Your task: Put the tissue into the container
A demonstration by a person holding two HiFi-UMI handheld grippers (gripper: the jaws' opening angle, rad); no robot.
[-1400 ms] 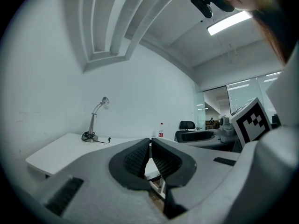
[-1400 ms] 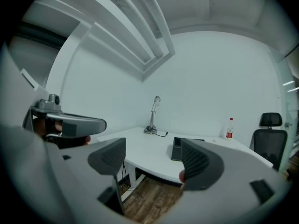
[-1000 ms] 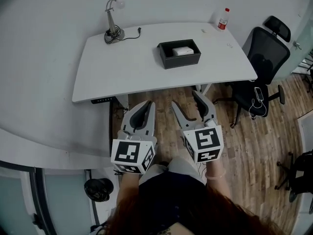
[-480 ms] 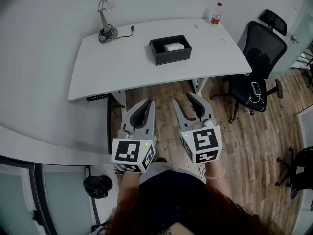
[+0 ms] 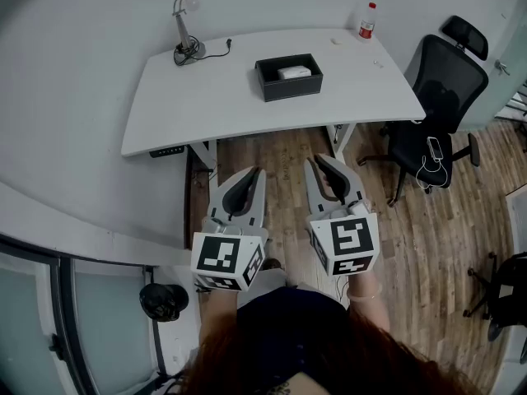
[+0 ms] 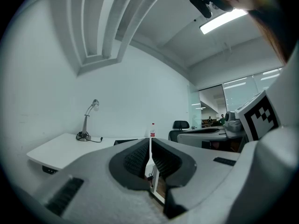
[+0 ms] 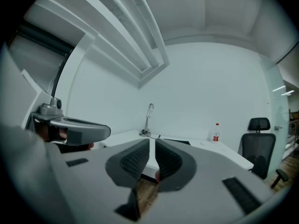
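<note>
A black box-shaped container [image 5: 289,88] stands on the white table [image 5: 206,101], with a white tissue pack [image 5: 294,72] lying inside it. Both grippers hang close to my body, over the wooden floor in front of the table and well short of the container. My left gripper [image 5: 254,171] has its jaws together and empty; in the left gripper view [image 6: 150,143] only a hairline shows between them. The jaws of my right gripper [image 5: 317,161] are closing, and in the right gripper view [image 7: 152,143] a narrow gap remains with nothing between them.
A desk lamp [image 5: 188,23] with its cord stands at the table's back left and a red-labelled bottle [image 5: 366,20] at the back right. A black office chair [image 5: 440,89] stands right of the table. A dark round object [image 5: 163,301] lies on the floor at my left.
The right gripper's fingers have drawn together from a clearly open spread. Both grippers stay near my body, and the table has shifted only slightly in the head view.
</note>
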